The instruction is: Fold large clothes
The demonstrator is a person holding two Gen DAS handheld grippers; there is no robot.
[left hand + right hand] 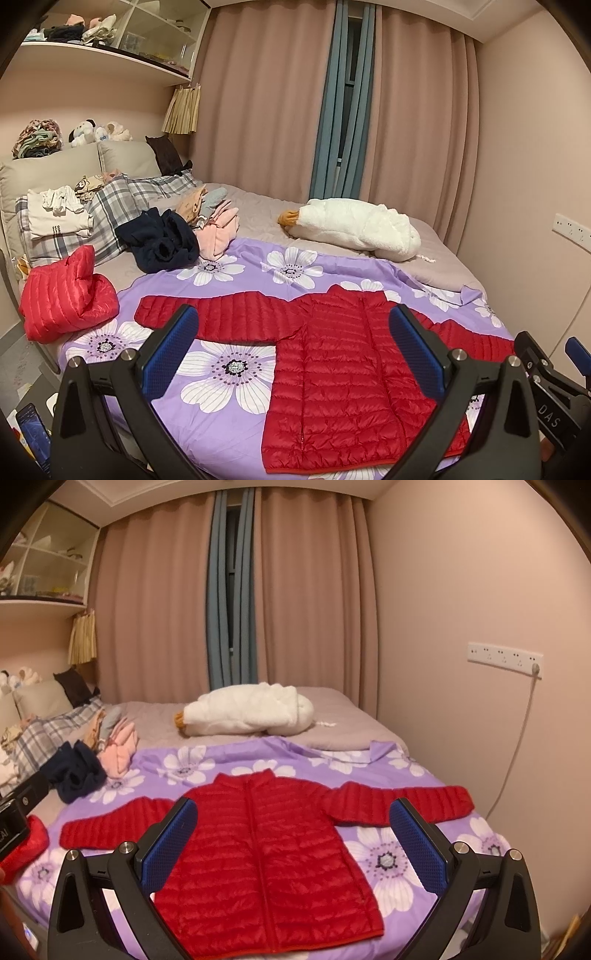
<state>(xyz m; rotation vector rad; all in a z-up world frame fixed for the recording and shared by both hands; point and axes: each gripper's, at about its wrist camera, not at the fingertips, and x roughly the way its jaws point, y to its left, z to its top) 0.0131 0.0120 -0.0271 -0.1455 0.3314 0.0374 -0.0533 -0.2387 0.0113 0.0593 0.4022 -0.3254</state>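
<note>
Red puffer jacket (266, 853) lies flat, sleeves out, on the floral sheet (229, 369), unfolded; left gripper (295, 354) and right gripper (295, 842) hover wide apart, empty; every fold remains.

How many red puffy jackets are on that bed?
2. One red jacket lies spread flat on the purple flowered sheet, sleeves out to both sides. A second red jacket sits bunched at the bed's left edge, near the plaid pillow. Others could hide in the clothes piles.
</note>
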